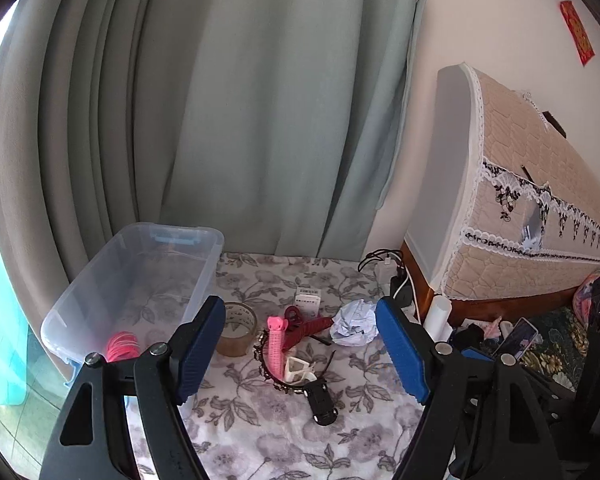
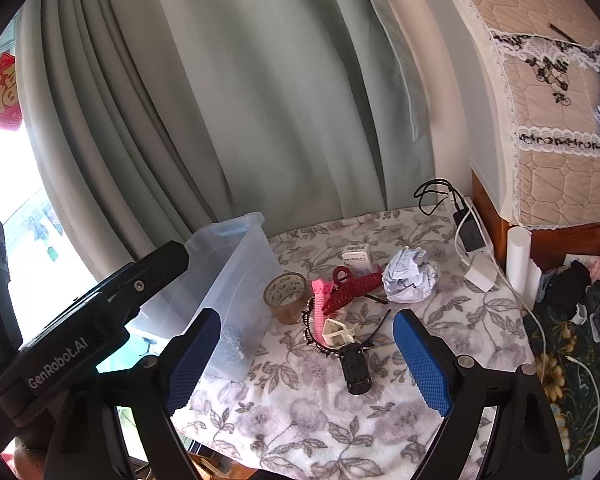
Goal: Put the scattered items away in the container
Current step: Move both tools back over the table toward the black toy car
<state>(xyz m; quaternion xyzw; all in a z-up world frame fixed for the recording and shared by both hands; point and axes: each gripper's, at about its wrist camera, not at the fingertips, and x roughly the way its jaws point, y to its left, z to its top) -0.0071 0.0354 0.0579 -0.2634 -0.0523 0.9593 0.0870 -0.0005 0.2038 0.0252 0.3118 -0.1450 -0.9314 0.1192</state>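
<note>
A clear plastic container (image 1: 132, 280) (image 2: 236, 280) stands at the table's left, with a pink coil (image 1: 122, 346) in its near end. To its right lie a tape roll (image 1: 238, 334) (image 2: 286, 296), a pink hair clip (image 1: 278, 344) (image 2: 320, 308), a red claw clip (image 1: 308, 322) (image 2: 352, 288), crumpled paper (image 1: 354, 324) (image 2: 410, 280), a small white box (image 1: 308, 300) (image 2: 358, 260), a white frame piece (image 1: 298, 370) (image 2: 338, 334) and a black toy car (image 1: 322, 400) (image 2: 356, 364). My left gripper (image 1: 299, 308) and right gripper (image 2: 306, 316) hover open and empty, short of the pile.
The floral cloth (image 2: 300, 420) ends at the near edge. A black charger (image 2: 470, 232), white adapter (image 2: 480, 274) and cables sit at the back right beside a white cylinder (image 2: 518, 260) and a cloth-covered appliance (image 1: 520, 200). Curtains hang behind. The left gripper's body (image 2: 88, 320) fills the left of the right wrist view.
</note>
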